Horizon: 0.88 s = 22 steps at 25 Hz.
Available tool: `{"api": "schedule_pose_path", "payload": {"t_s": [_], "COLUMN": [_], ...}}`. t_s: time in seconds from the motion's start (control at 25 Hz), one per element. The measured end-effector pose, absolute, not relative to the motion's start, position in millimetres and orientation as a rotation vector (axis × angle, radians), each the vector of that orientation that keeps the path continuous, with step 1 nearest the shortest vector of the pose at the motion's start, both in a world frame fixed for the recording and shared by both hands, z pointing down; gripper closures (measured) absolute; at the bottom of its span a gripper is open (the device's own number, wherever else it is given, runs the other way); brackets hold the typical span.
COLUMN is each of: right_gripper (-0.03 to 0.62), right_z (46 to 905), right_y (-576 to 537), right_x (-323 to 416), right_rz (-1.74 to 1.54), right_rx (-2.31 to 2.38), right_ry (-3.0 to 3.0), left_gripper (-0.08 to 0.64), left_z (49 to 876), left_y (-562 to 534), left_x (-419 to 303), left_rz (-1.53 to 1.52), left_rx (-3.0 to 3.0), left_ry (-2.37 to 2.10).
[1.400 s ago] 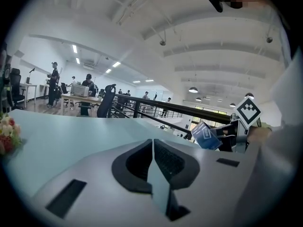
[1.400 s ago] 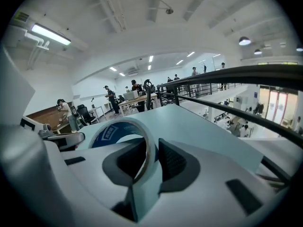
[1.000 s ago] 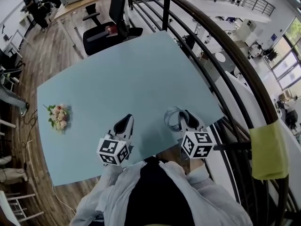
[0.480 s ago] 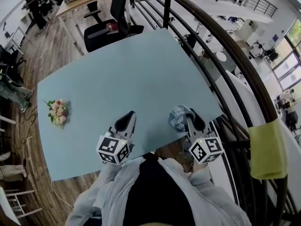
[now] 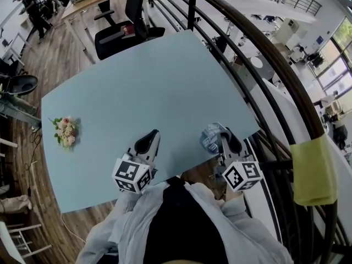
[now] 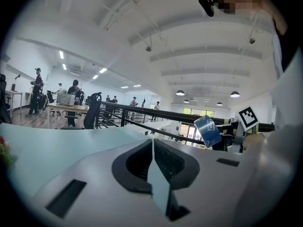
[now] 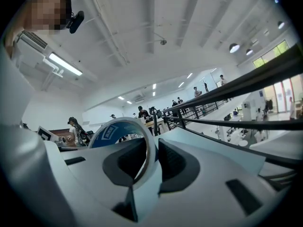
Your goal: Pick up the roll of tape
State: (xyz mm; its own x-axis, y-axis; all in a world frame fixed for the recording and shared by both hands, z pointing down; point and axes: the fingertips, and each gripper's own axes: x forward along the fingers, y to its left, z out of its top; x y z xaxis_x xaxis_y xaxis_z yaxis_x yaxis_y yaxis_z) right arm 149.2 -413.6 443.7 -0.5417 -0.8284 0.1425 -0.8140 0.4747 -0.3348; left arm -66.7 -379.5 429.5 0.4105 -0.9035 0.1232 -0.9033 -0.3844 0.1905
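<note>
We are finding the right gripper (image 5: 223,138) clamping its jaws on the wall of the roll of tape (image 7: 116,129), one jaw inside the ring and one outside. The roll is standing on edge, tilted, and is being held above the near right corner of the pale blue table (image 5: 137,81). The left gripper (image 5: 147,142) is hovering over the table's near edge, well to the left of the roll, with its jaws pressed together on nothing. A dark metal railing (image 5: 264,59) is running just beyond the table's right edge, close beside the right gripper, and is carrying a yellow pad (image 5: 314,172). A small flower bunch (image 5: 66,132) is lying at the far left. A black office chair (image 5: 129,21) is standing past the far edge.
</note>
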Motion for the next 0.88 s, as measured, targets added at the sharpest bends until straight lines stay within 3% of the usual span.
{"api": "schedule_pose_path", "payload": {"t_s": [0.88], "right_gripper": [0.509], "right_z": [440.7], "right_y": [-416.0], "right_x": [138.4], "right_rz": [-0.525], "right_rx": [-1.507], "right_ry": [2.708], "left_gripper": [0.534], "left_z": [430.8], "left_y": [-384.8], "left_x": [-59.4], "left_rz": [-0.013], "left_rx": [2.433], "left_ry": [-1.584]}}
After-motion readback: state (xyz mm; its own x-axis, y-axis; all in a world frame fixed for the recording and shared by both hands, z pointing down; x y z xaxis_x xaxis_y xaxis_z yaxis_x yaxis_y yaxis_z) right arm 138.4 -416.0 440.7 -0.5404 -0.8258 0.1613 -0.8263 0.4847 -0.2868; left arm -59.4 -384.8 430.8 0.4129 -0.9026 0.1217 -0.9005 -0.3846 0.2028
